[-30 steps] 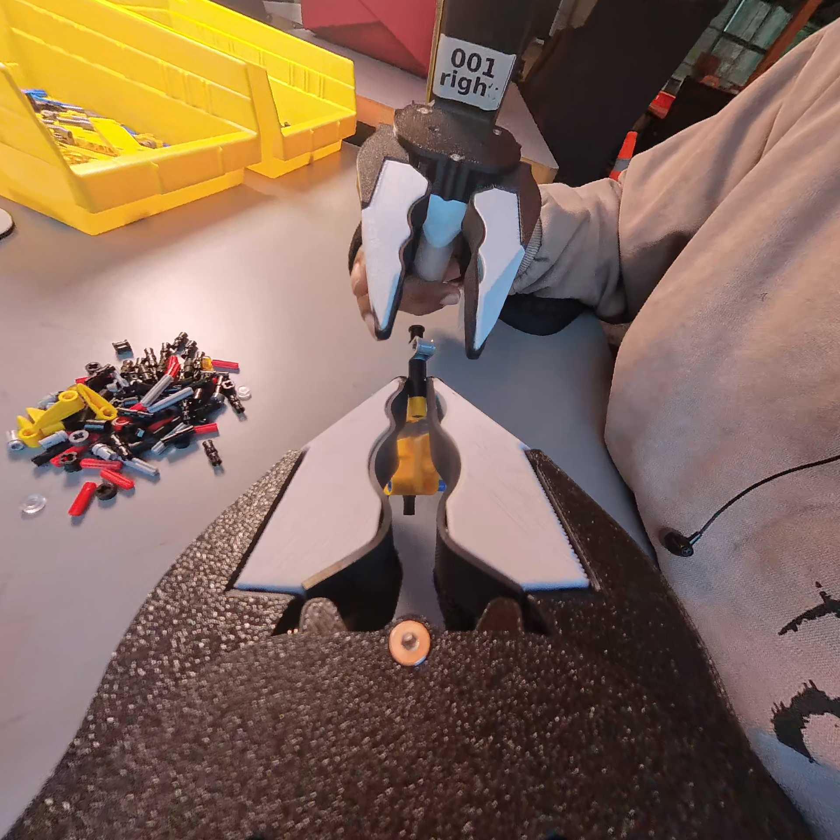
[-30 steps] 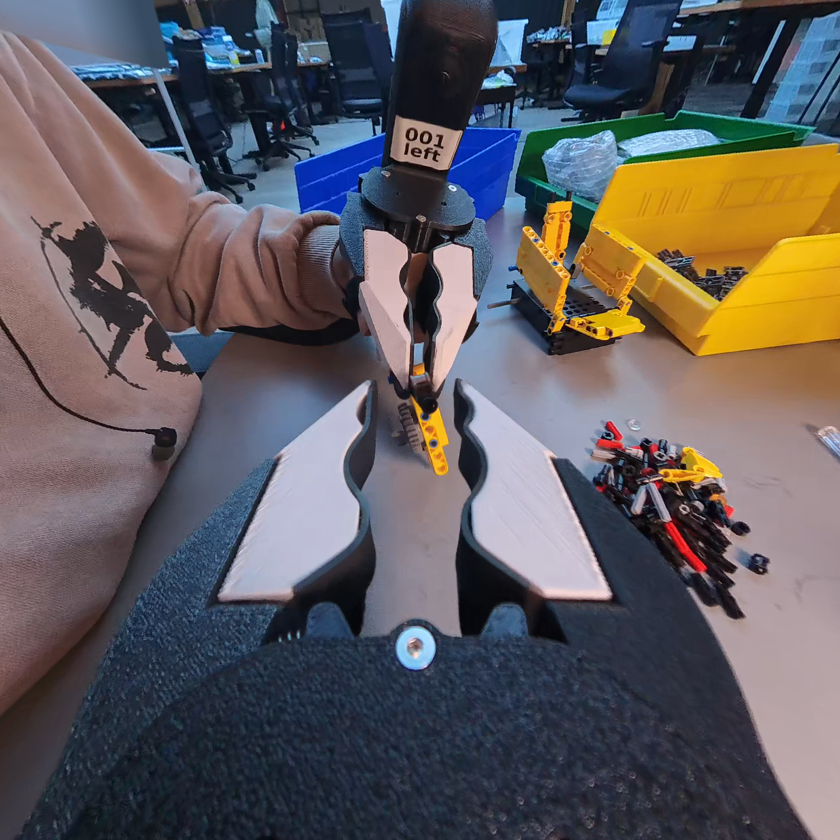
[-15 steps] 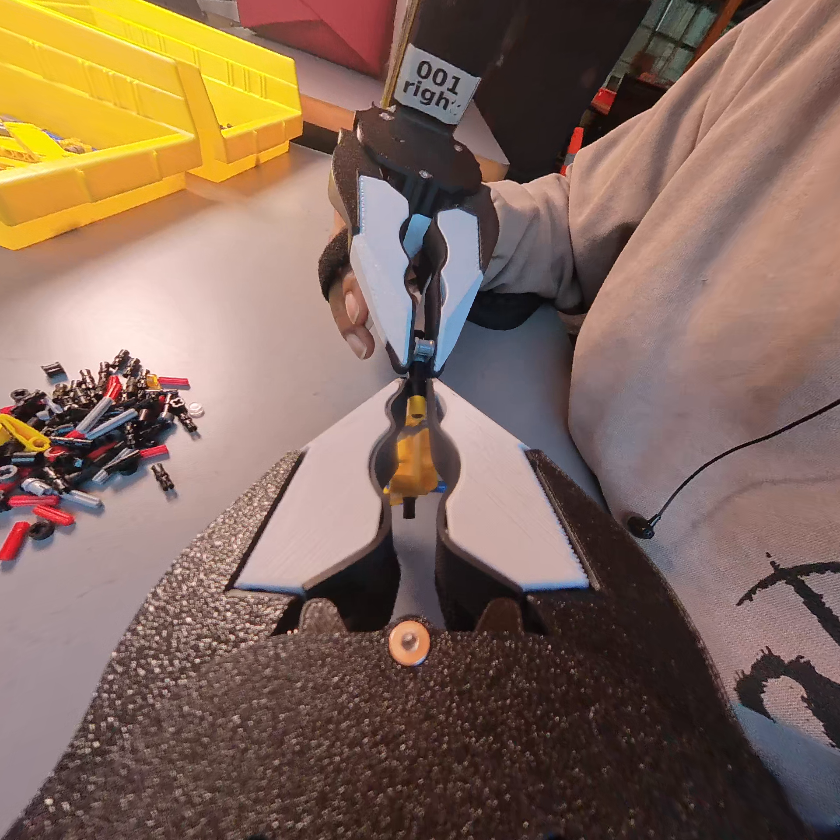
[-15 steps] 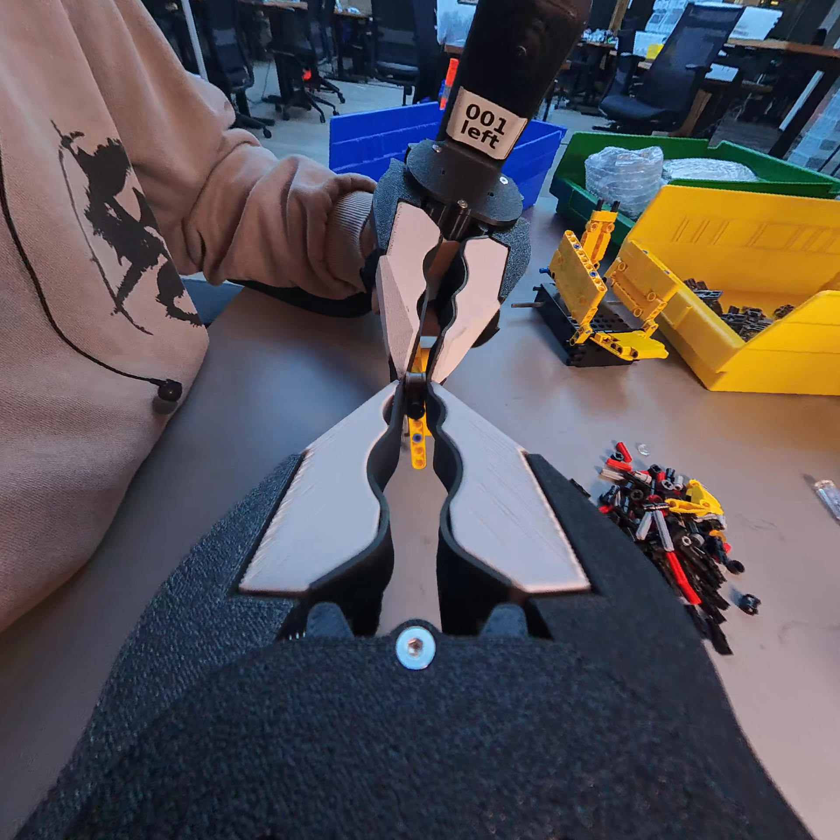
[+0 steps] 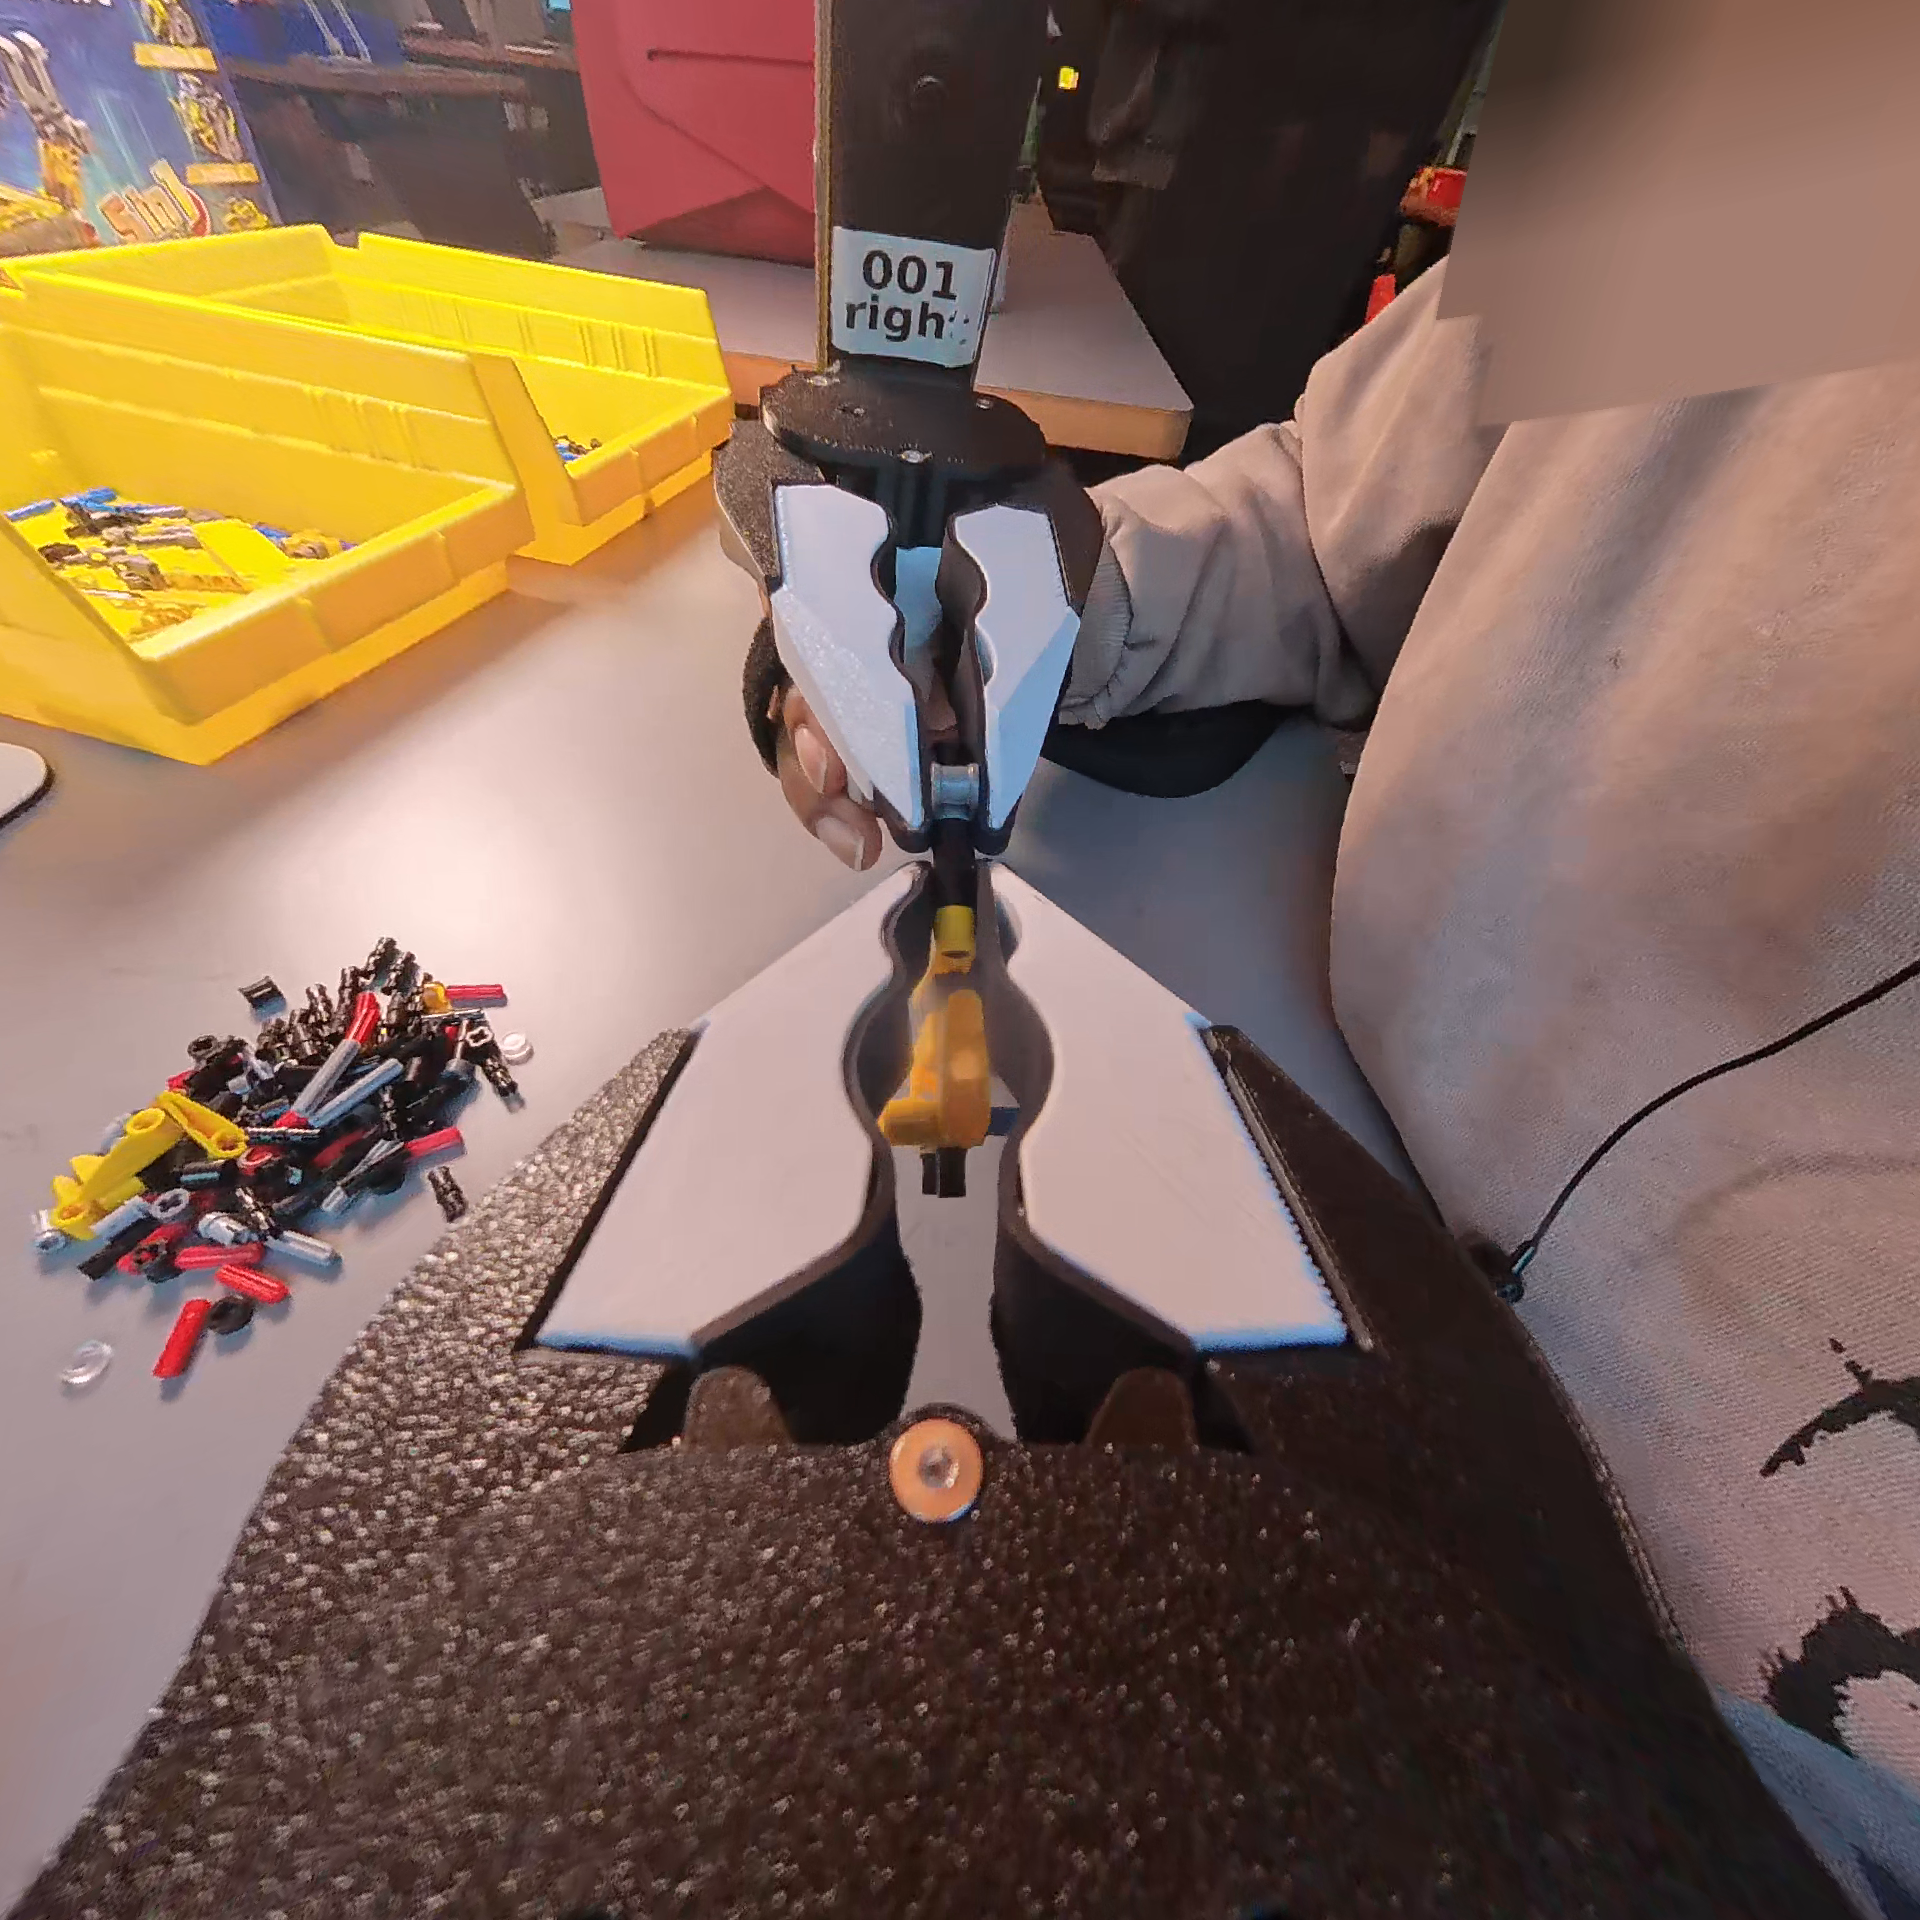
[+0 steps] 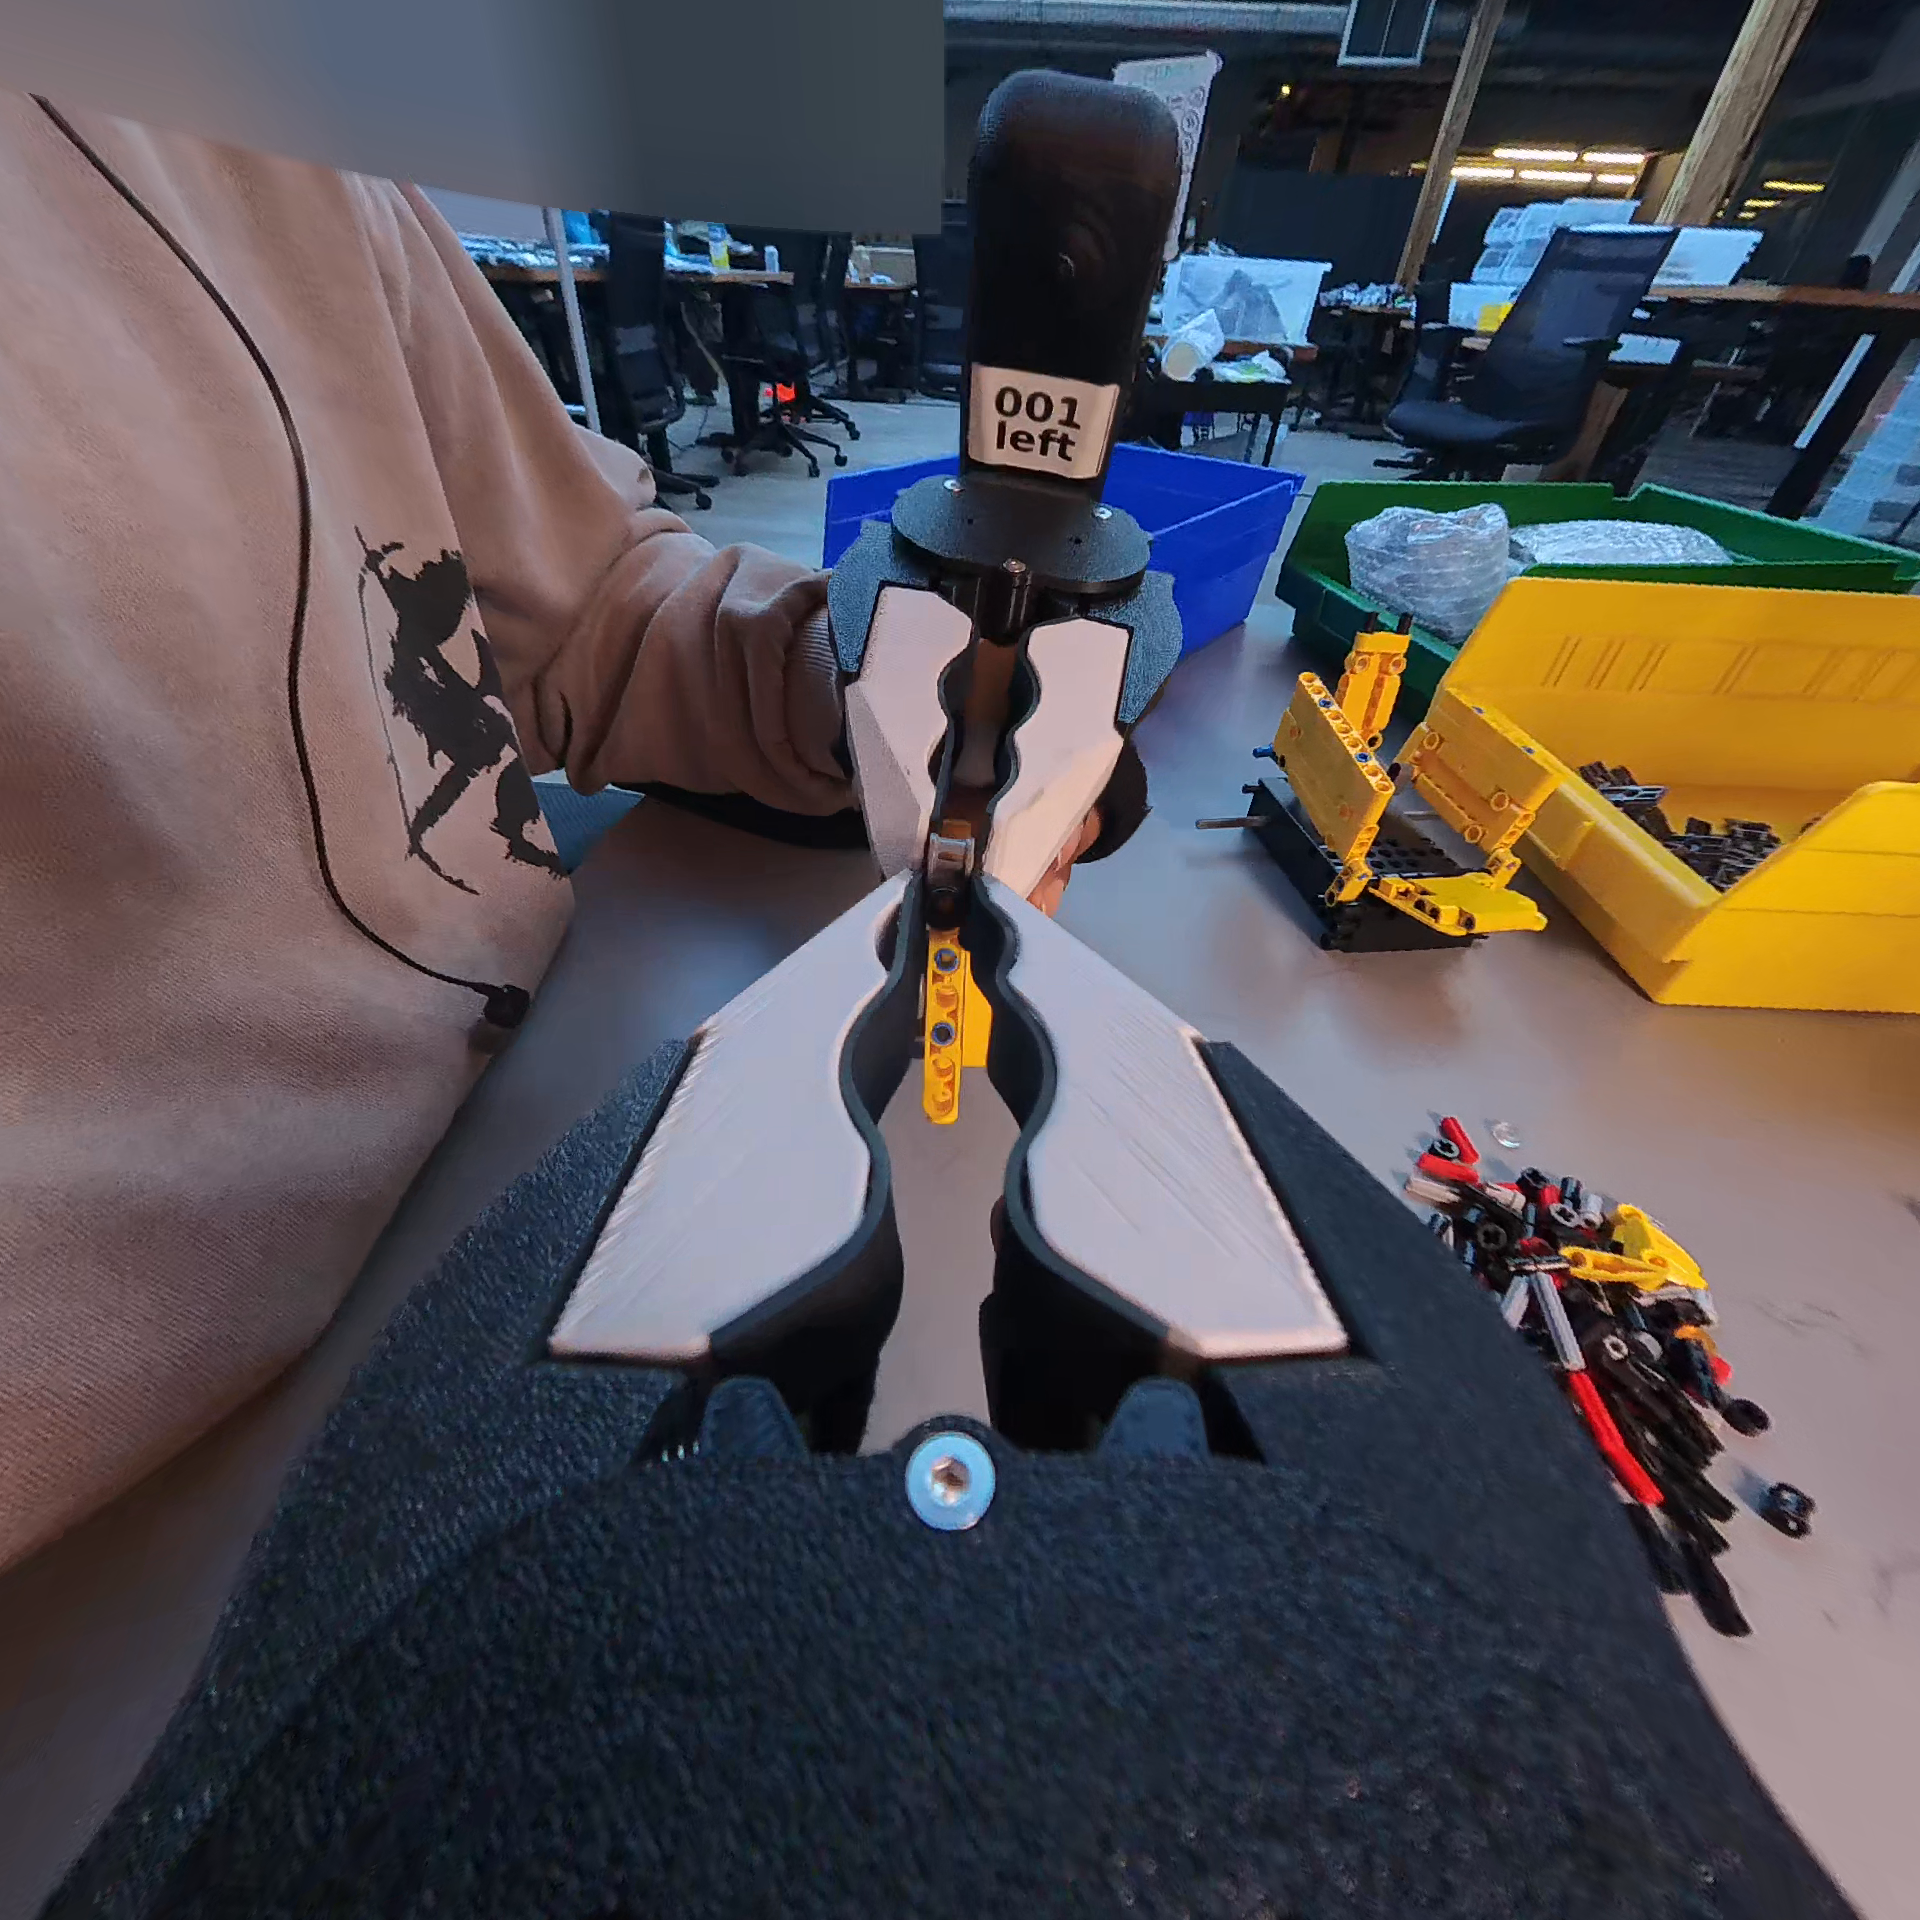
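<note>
We hold the yellow beam [image 5: 940, 1081] clamped in the left gripper [image 5: 951, 883]. The right gripper [image 6: 943, 888], closed on the grey bush [image 6: 948, 857], meets it tip to tip. We judge both should stay coaxial with firm grip.

two yellow plastic storage bins [image 5: 312, 582] in the left wrist view; right wrist view: one yellow [image 6: 1766, 831], one green [image 6: 1621, 530], one blue [image 6: 1205, 520].

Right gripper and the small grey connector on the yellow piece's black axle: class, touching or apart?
Touching. In the left wrist view the right gripper has its fingertips closed on both sides of the grey connector, with no gap showing.
</note>
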The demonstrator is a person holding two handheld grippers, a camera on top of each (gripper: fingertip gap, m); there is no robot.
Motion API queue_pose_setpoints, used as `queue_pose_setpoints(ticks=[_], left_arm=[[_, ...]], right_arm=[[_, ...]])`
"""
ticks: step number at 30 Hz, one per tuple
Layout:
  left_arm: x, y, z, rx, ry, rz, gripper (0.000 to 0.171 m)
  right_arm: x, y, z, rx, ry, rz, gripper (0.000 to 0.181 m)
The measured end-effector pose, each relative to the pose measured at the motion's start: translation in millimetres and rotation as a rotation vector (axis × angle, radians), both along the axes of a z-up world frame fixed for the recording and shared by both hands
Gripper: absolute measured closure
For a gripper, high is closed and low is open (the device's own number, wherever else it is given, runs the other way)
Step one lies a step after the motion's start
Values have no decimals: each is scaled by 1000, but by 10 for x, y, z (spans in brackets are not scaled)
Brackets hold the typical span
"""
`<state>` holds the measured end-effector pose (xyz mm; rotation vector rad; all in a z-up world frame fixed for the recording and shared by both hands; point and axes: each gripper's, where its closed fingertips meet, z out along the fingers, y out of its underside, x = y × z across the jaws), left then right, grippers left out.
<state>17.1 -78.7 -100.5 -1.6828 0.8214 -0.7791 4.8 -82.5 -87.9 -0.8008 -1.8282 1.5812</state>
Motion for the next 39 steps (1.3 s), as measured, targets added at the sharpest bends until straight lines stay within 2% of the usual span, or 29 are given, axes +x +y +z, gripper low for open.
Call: queue_pose_setpoints(ticks=[12, 13, 14, 15, 16, 18, 20, 22, 24, 27, 29, 31, 35, 39], left_arm=[[-102, 22, 296, 1, -162, 44, 166], [-322, 57, 296, 4, -173, 107, 167], [-535, 61, 360, 3, -239, 142, 166], [-590, 55, 392, 9, -265, 145, 166], [-500, 80, 311, 8, -212, 137, 166], [-208, 117, 96, -87, -166, 61, 166], [-55, 79, -140, -197, -97, -7, 166], [-16, 58, -379, -296, -45, -5, 165], [29, -2, -501, -398, -47, -24, 166], [0, 7, -612, -422, 16, 13, 161], [-34, 47, -574, -384, 15, 42, 147], [-89, 99, -421, -306, -24, 75, 143], [-90, 56, -38, -174, -146, 45, 149], [-81, 34, 63, -92, -126, 52, 165]], right_arm=[[0, 79, 322, -207, 53, 30, 177], [99, 336, 612, -373, 137, -1, 178], [248, 688, 834, -451, 206, -60, 179], [309, 834, 801, -319, 210, -144, 177], [312, 794, 764, -259, 203, -161, 177], [225, 589, 663, -298, 160, -90, 176], [152, 550, 555, -336, 98, -40, 176], [121, 571, 476, -335, 67, -28, 176], [121, 552, 451, -356, 58, -20, 176], [100, 466, 333, -343, 21, -16, 176], [69, 396, 231, -316, -12, -8, 176], [22, 335, 118, -254, -33, -17, 175], [-29, 187, 42, -242, -48, 7, 175], [-47, 86, 2, -230, -60, 29, 175]])
